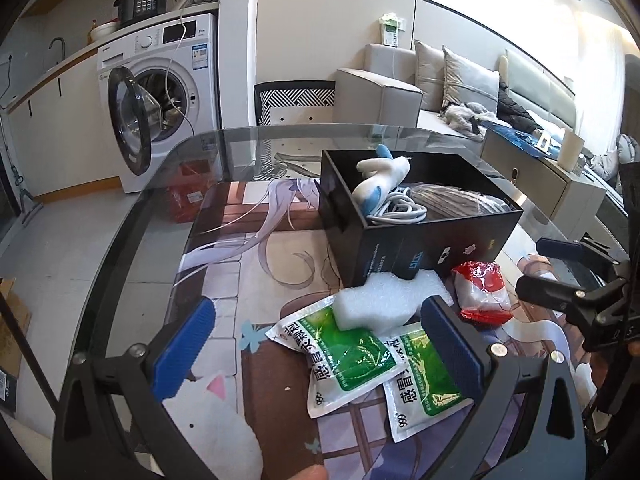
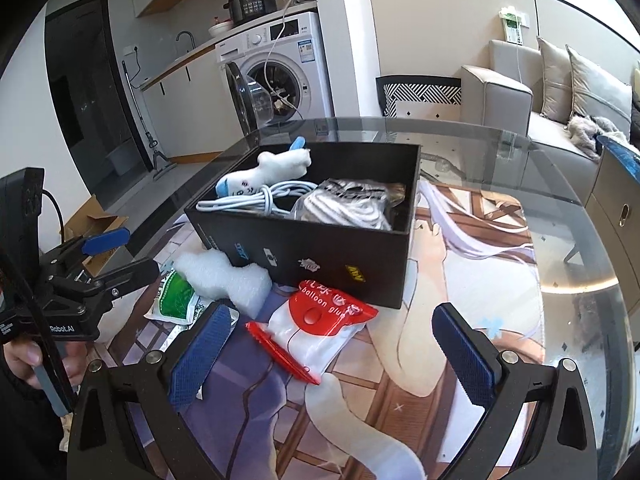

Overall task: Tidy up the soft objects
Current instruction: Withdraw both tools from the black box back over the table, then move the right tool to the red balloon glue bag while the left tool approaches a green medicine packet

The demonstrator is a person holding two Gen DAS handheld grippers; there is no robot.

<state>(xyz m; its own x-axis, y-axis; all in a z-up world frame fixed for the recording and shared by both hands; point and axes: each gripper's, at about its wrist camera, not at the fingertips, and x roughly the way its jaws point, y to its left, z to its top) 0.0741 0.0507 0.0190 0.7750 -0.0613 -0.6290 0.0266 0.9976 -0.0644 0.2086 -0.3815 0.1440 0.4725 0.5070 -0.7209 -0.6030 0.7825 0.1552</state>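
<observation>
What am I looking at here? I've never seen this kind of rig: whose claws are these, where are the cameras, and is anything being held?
There is no robot. A person holds a two-finger gripper in each hand, and each carries a fisheye camera looking out along its blue-padded fingers. One picture comes from the left gripper, the other from the right gripper. Both are open and hold nothing. On a glass table lies a printed mat with a black box holding a plush toy, a coiled white cable and a bagged bundle. Still outside it, near the box's front, lie a white foam piece, two green sachets and a red and white packet.
</observation>
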